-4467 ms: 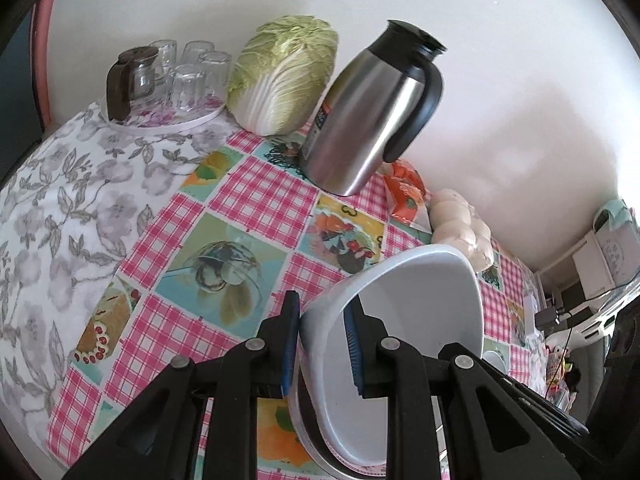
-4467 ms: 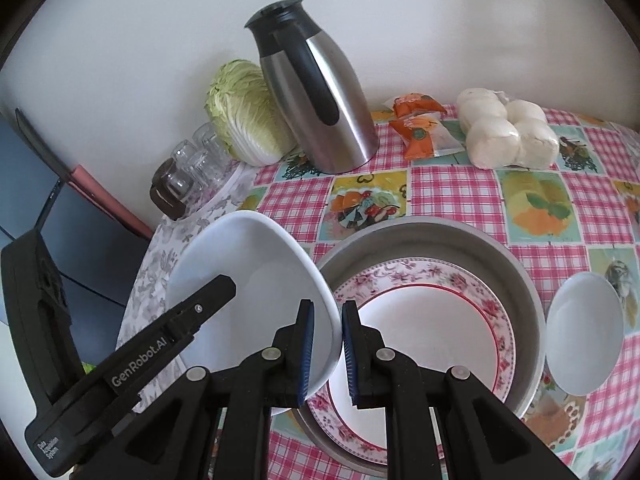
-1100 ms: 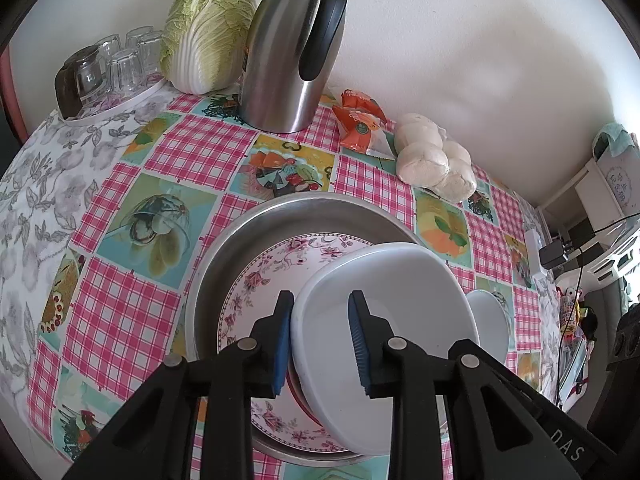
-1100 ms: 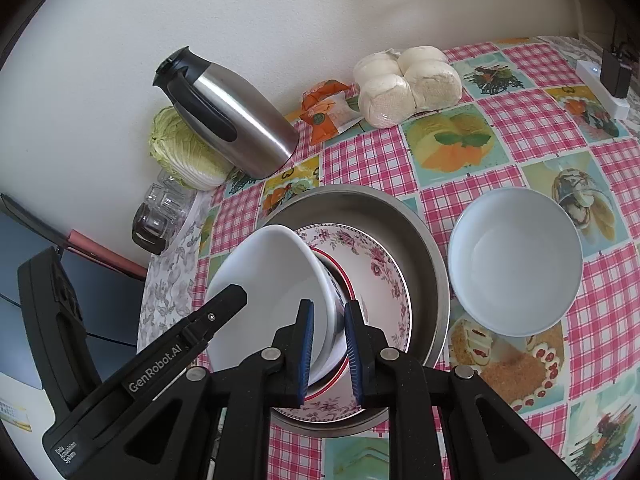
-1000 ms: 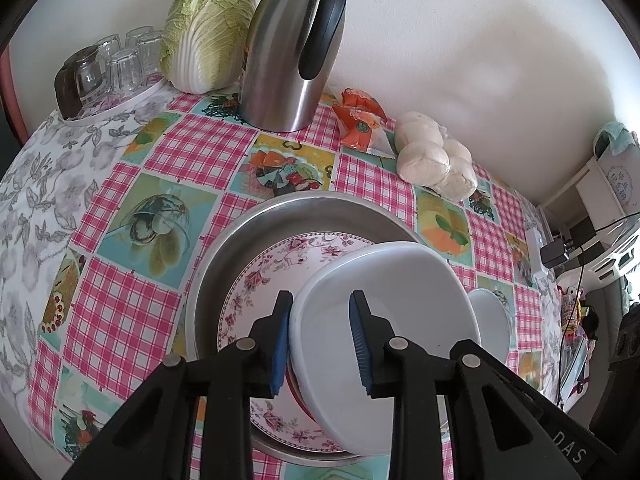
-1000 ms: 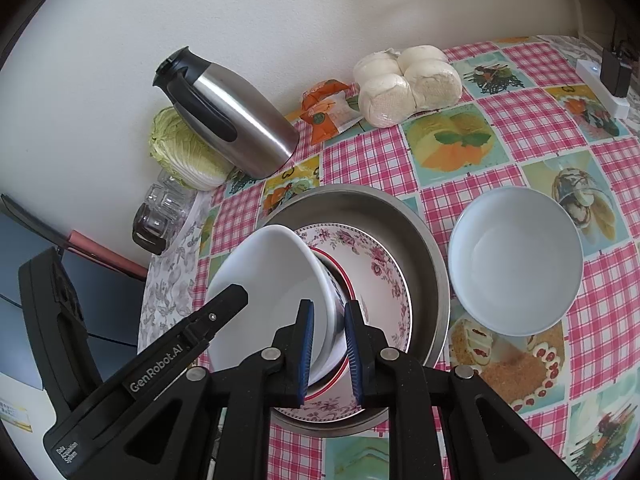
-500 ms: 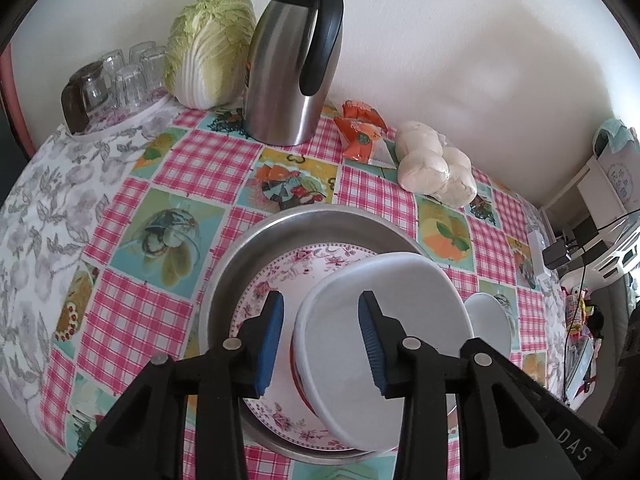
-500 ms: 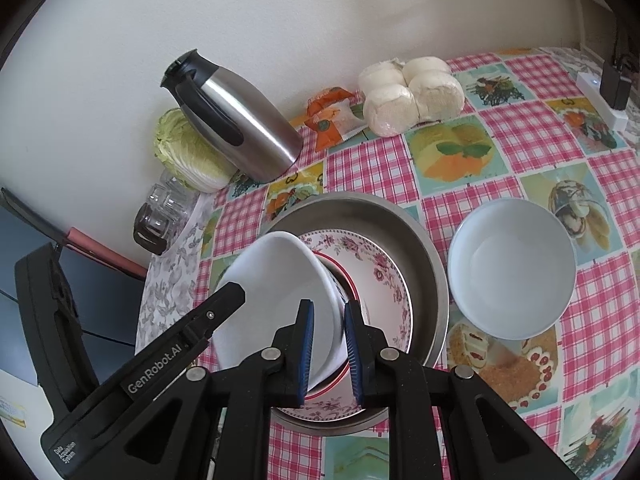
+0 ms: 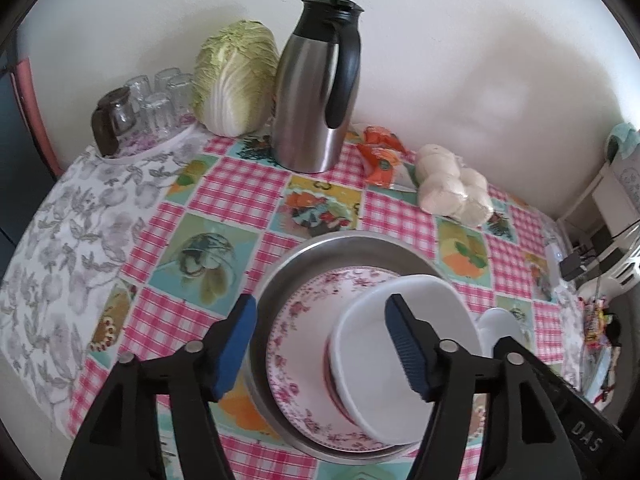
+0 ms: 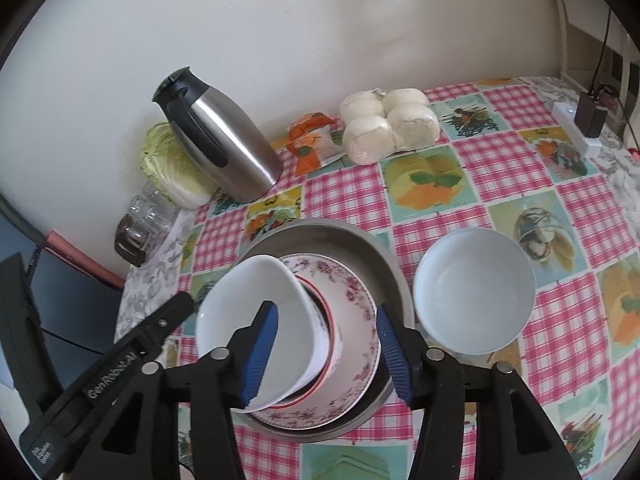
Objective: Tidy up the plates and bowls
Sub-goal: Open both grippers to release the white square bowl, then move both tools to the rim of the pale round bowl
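Note:
A white bowl lies tilted on a floral plate inside a round metal basin. My left gripper hovers over it, jaws opening wide, one pad outside the bowl's rim and one above its hollow, neither touching. My right gripper is also opening, its pads standing apart on either side of the bowl's wall without pressing it. A second white bowl stands upright on the tablecloth to the right of the basin.
Along the back wall stand a steel thermos jug, a cabbage, a tray of glasses, orange packets and bagged white buns. A power strip lies at the far right edge.
Both grippers were shut on the white bowl's rim; both have now let go and spread their jaws. The bowl stays leaning on the plate, and the left gripper has drawn up and back a little.

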`<state>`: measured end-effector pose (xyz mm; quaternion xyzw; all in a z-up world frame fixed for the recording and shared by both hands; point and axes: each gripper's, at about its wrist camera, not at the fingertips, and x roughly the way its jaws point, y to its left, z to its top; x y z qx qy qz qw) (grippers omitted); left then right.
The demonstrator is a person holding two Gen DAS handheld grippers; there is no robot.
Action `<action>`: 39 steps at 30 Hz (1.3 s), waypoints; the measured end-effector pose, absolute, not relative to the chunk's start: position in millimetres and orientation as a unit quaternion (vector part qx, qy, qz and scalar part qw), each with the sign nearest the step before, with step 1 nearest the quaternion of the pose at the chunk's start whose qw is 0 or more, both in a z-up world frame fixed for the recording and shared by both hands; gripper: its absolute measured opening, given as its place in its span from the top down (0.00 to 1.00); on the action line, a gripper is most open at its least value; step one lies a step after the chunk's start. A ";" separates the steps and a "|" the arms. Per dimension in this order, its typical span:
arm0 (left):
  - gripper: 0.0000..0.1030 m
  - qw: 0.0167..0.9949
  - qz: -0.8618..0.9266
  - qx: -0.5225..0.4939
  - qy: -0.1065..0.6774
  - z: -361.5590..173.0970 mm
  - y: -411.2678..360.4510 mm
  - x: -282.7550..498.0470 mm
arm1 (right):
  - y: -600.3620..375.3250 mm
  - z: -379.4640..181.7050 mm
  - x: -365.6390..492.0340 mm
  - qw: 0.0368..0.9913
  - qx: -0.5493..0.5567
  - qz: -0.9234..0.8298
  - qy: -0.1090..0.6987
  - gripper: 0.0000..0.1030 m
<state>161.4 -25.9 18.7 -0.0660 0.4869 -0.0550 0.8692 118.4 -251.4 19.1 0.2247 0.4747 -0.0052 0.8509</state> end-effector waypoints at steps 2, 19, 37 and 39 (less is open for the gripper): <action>0.21 0.871 -0.045 -0.057 0.487 17.4 -25.0 162.0 | -252.3 18.0 118.9 0.851 0.221 -0.009 0.477 0.33; 0.04 0.875 -0.004 -0.048 0.481 11.1 -14.1 164.1 | -256.6 17.1 121.2 0.852 0.196 -0.016 0.485 0.00; 0.03 0.890 0.025 -0.061 0.450 26.7 -11.4 157.0 | -286.7 33.5 113.7 0.855 0.186 -0.018 0.485 0.00; 0.03 0.893 0.022 -0.087 0.441 32.4 -10.3 154.7 | -297.6 35.7 111.5 0.857 0.189 -0.023 0.480 0.00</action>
